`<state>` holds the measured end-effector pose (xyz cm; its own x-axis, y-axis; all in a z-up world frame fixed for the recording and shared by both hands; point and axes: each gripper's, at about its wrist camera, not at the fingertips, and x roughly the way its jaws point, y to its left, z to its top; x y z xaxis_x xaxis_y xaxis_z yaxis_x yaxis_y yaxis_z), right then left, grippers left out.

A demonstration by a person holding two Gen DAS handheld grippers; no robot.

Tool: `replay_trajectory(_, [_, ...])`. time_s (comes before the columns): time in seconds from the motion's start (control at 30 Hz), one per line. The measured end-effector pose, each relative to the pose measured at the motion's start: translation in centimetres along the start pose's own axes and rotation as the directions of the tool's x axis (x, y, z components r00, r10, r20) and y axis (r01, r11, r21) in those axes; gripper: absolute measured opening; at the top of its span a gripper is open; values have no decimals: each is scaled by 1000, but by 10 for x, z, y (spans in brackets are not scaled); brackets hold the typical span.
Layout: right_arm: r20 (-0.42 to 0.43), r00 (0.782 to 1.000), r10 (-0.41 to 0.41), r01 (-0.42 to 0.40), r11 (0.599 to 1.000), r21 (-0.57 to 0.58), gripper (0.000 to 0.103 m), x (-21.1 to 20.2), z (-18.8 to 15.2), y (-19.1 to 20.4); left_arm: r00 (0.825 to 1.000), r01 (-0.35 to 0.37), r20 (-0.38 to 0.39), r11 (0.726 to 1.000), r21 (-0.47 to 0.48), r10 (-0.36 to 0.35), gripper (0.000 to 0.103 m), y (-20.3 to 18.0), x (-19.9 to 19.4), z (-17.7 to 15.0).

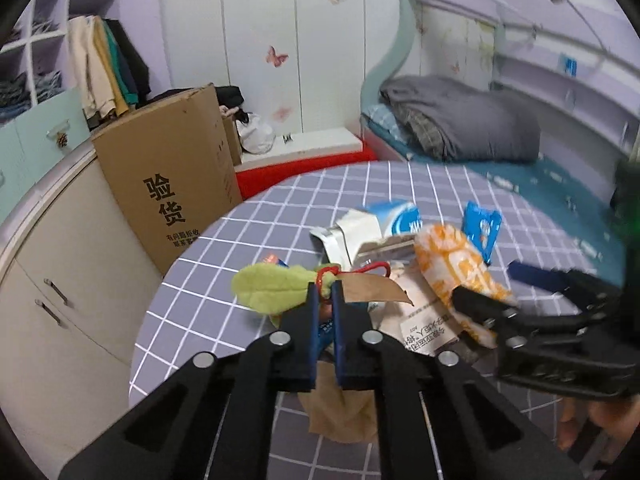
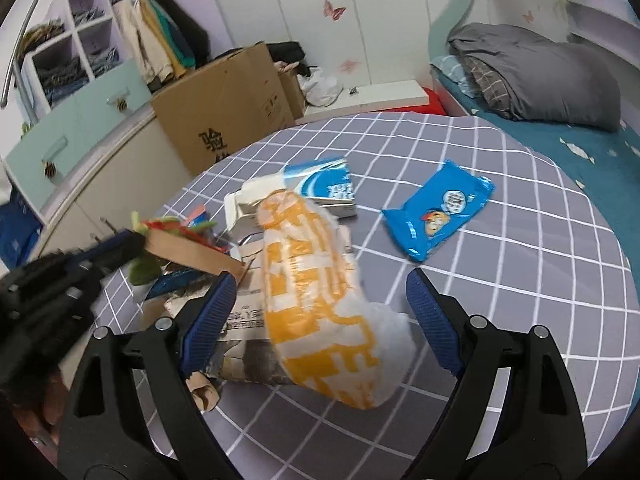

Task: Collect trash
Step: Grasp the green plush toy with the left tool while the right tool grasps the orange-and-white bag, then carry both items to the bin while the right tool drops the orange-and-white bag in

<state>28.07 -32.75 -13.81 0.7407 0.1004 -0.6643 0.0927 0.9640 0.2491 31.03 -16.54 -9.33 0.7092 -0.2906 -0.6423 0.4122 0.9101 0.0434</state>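
- The left gripper [image 1: 325,294] has its blue-padded fingers [image 1: 312,304] pressed nearly together, pinching the top edge of a brown paper bag [image 1: 372,290] where a red cord [image 1: 374,267] and a green plush leaf [image 1: 272,290] meet it.
- The lower part of the paper bag hangs below and between the left gripper's black arms, over the grey checked tablecloth [image 1: 224,264].
- The right gripper [image 2: 320,286] has its fingers [image 2: 218,300] spread wide, one on either side of an orange-and-white plastic wrapper [image 2: 316,292]; neither pad touches it.
- The wrapper lies lengthwise between those fingers, its far end resting against a flattened blue-and-white carton [image 2: 320,186].
- Printed paper [image 2: 246,320] lies under the wrapper, next to the right gripper's left-hand finger.
- A blue snack packet [image 2: 438,210] lies on the cloth beyond the right-hand finger, well apart from the pile.
- In the right wrist view the left gripper [image 2: 132,242] shows blurred at the left edge, at the bag's rim.
- A cardboard box [image 1: 176,184] stands beyond the table, and a folded grey blanket [image 1: 460,120] lies on a bed.
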Motion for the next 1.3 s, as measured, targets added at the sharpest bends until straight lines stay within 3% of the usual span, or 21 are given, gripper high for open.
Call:
replay_trajectory(0.03, [-9,1000,-8,8,1000,-19,85,2,0,4,1000,5,10,1000,-19,-4,3,4,-4,0])
replay_trajectory(0.07, [-14,1000,-12,12,1000,-28,76,4,0,7,1000,9,19,999,-35,-8,3,7,-7,0])
replay_trajectory(0.1, [-21,1000,-20,19,999,-29,53,5,-1,9,1000,18,26,998,-61,-16,3,13,-13,0])
replay_trajectory(0.13, [-32,999,-26,25,999,-28,46,7,-2,10,999,22,30,996,-82,-20,3,18,-17,0])
replay_trajectory(0.3, [-13,998,-56,55,998,-43,42,-1,-2,19,996,61,71,988,-139,-52,2,38,-38,-2])
replay_trajectory(0.47, [72,995,-69,72,997,-34,41,-31,3,32,989,89,132,980,-180,-66,2,57,-64,-6])
replay_trajectory(0.77, [94,994,55,-43,991,-124,41,-57,3,106,979,76,202,966,-246,-26,2,102,-112,-34])
replay_trajectory(1.0, [12,979,205,-196,950,-242,41,-44,-22,200,975,-5,207,940,-342,81,2,165,-147,-79])
replay_trajectory(1.3, [-157,928,338,-372,860,-349,41,-2,-72,329,969,-140,116,877,-460,216,2,259,-161,-147])
